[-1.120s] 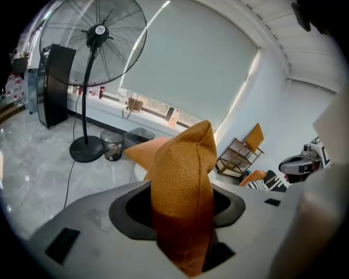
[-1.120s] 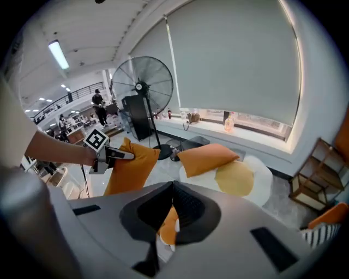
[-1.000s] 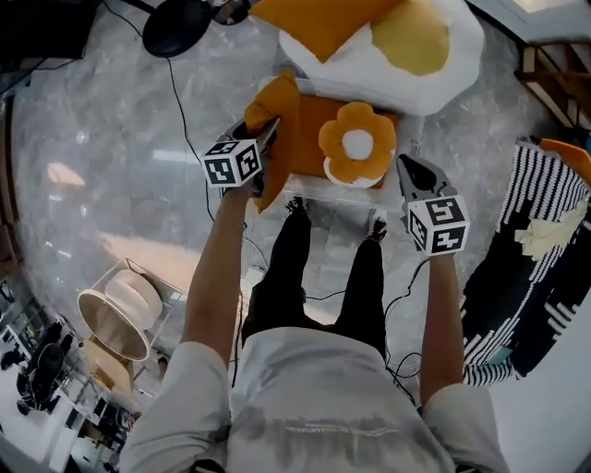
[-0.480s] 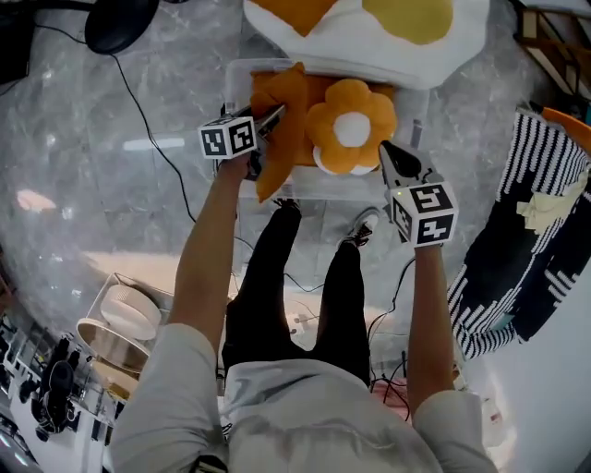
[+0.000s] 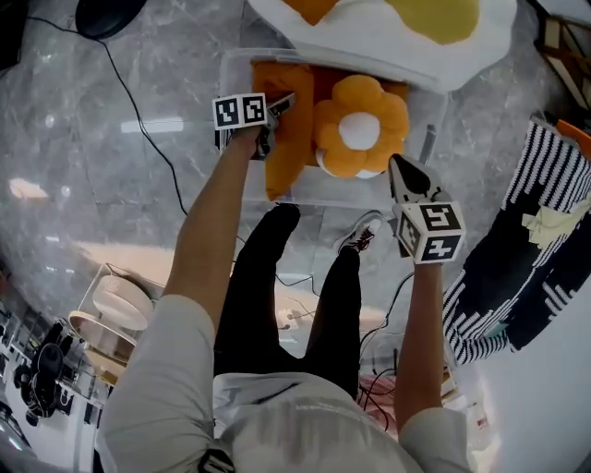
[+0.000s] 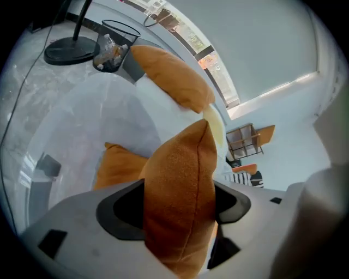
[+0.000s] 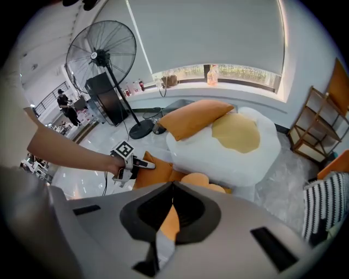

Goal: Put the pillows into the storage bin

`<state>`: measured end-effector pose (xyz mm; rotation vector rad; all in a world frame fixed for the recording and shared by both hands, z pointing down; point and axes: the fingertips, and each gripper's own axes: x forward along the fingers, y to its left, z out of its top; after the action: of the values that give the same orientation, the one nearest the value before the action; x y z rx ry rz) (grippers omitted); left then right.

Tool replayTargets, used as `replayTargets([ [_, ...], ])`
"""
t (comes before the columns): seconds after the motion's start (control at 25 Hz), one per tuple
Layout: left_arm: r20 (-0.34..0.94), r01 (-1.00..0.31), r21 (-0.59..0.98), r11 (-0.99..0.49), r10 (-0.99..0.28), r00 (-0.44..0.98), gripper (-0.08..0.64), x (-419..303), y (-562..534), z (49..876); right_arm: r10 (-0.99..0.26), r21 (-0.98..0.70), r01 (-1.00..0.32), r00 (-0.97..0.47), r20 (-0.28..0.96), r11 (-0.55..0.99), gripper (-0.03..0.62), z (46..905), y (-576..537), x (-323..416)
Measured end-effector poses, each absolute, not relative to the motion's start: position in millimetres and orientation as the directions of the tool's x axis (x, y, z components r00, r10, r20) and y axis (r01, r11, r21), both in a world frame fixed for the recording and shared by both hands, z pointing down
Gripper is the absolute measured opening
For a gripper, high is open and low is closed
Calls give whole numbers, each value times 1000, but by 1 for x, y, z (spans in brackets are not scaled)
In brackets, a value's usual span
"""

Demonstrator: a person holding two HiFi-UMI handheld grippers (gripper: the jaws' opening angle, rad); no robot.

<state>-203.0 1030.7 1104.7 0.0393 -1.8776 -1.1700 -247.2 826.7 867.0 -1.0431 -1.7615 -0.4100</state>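
A clear storage bin [image 5: 236,68] stands on the floor in front of the person's feet. A flower pillow [image 5: 360,125] with orange petals and a white centre lies in its right half. My left gripper [image 5: 282,100] is shut on a plain orange pillow [image 5: 288,139], which hangs on edge in the bin's left half. In the left gripper view that orange pillow [image 6: 182,174] fills the gap between the jaws of the left gripper [image 6: 180,204]. My right gripper [image 5: 406,177] is shut and empty, near the bin's front right corner. The right gripper [image 7: 172,190] looks over the flower pillow [image 7: 199,179].
A big fried-egg cushion [image 5: 369,32] with another orange pillow [image 7: 193,121] on it lies just beyond the bin. Striped fabric [image 5: 517,249] is at the right. A fan base [image 5: 106,14] and its cable [image 5: 148,129] are at the left, a wire rack [image 5: 115,314] at lower left.
My left gripper has carried the orange pillow farther out over the bin's left half. The right gripper has drawn back a little from the flower pillow.
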Motion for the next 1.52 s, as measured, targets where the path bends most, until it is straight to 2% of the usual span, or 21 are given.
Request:
replayTargets([
  [0.28,815,469,543,696,-303,-494,330,-182,1054,1089,478,-179,794,-154,865,581,3,838,820,-259],
  [0.52,820,476,518,711,-253,-514,328,-159,1065,1023,527,-172,820,-176,832,546,2,787,825,-259],
  [0.68,819,400,473,785,-224,-528,328,-142,1052,955,554,-152,847,-188,811,509,3,739,817,-257],
  [0.88,778,344,418,841,-136,-614,322,-132,1044,852,606,-105,887,-216,766,450,3,665,806,-259],
  [0.96,755,327,384,864,-90,-649,300,-128,1043,811,631,-75,901,-239,738,428,3,634,799,-264],
  [1.24,662,229,175,958,57,-747,151,-108,1023,666,697,24,918,-318,643,397,3,537,755,-261],
  [1.52,477,262,65,963,201,-856,72,-92,994,525,786,144,930,-364,501,339,3,443,736,-264],
])
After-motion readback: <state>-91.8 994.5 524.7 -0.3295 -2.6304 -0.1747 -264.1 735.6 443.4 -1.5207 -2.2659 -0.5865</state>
